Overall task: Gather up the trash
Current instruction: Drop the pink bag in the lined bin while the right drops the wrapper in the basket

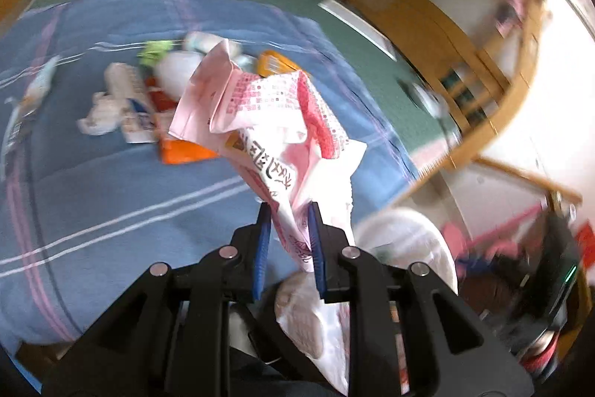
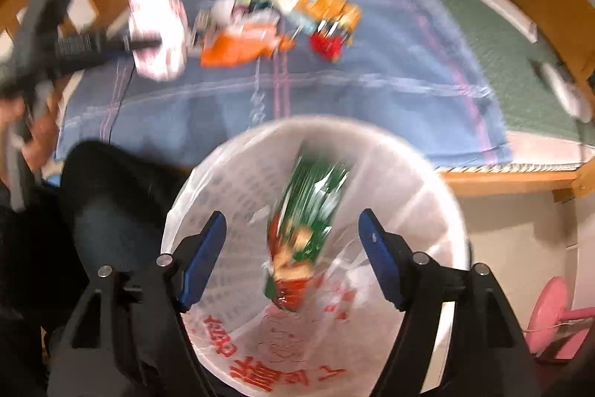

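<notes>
Right hand-held gripper (image 2: pixel 292 255): spread, holding nothing; green wrapper (image 2: pixel 305 233) is below it, inside the white bin (image 2: pixel 438 196).
Left hand-held gripper (image 1: pixel 288 240): pinching the pink wrapper (image 1: pixel 267 121).
My step: I should bring it over the bin before letting go.
Beyond: more trash (image 2: pixel 279 28) on the bed (image 2: pixel 372 92).

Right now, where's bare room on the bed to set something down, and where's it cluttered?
Free: the near half of the blue blanket, between the trash pile and the white bin, and the green cover on its right. Crowded: mid-blanket, where the wrappers cluster, and the left edge, where the left gripper carries a pink wrapper.
</notes>
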`<action>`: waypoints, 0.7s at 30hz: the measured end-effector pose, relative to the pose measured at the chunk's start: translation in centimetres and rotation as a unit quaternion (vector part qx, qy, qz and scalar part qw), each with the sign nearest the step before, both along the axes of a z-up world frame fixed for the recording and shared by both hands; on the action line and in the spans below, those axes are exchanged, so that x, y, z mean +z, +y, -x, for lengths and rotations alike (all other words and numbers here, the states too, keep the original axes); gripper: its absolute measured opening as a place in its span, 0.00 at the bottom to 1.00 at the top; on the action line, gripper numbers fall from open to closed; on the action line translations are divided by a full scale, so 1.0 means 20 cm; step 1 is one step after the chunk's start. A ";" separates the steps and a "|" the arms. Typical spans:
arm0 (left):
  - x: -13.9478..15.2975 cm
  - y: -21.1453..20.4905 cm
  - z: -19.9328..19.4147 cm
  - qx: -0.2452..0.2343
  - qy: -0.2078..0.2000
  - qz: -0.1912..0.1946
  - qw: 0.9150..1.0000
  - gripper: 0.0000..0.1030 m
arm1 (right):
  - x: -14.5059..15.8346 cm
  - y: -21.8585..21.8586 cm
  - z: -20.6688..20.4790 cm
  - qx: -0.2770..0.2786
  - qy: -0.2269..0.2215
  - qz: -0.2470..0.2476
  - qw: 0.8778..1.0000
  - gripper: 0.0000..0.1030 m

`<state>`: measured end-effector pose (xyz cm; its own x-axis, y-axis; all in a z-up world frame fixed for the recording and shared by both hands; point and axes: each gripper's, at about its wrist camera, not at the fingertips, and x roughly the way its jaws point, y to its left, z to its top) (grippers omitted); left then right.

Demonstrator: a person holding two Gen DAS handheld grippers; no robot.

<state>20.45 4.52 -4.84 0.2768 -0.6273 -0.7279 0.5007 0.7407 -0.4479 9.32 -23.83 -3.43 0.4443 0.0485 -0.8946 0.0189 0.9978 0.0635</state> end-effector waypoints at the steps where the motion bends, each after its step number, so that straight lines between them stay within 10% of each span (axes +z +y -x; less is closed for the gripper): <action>1: -0.01 -0.04 0.03 -0.012 -0.001 -0.001 1.000 0.21 | 0.06 -0.04 0.02 -0.015 -0.026 -0.001 1.000 0.70; 7: -0.13 -0.43 0.32 -0.162 0.007 -0.001 0.987 0.21 | 0.39 -0.27 0.14 -0.121 -0.209 -0.052 0.969 0.72; 12: -0.28 -0.70 0.61 -0.278 0.024 -0.013 0.960 0.29 | 0.42 -0.31 0.13 -0.138 -0.236 -0.064 0.960 0.74; 14: -0.36 -0.77 0.68 -0.300 0.024 -0.044 0.953 0.66 | 0.41 -0.32 0.12 -0.139 -0.231 -0.073 0.960 0.76; 21: -0.29 -0.67 0.50 -0.228 0.013 -0.022 0.973 0.91 | 0.33 -0.37 0.09 -0.161 -0.209 -0.117 0.957 0.77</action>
<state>10.40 -8.93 -10.68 -0.0422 -0.6490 -0.7596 0.7710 0.4624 -0.4379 7.50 -31.25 3.17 0.7872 0.0262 -0.6162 0.2465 0.9025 0.3532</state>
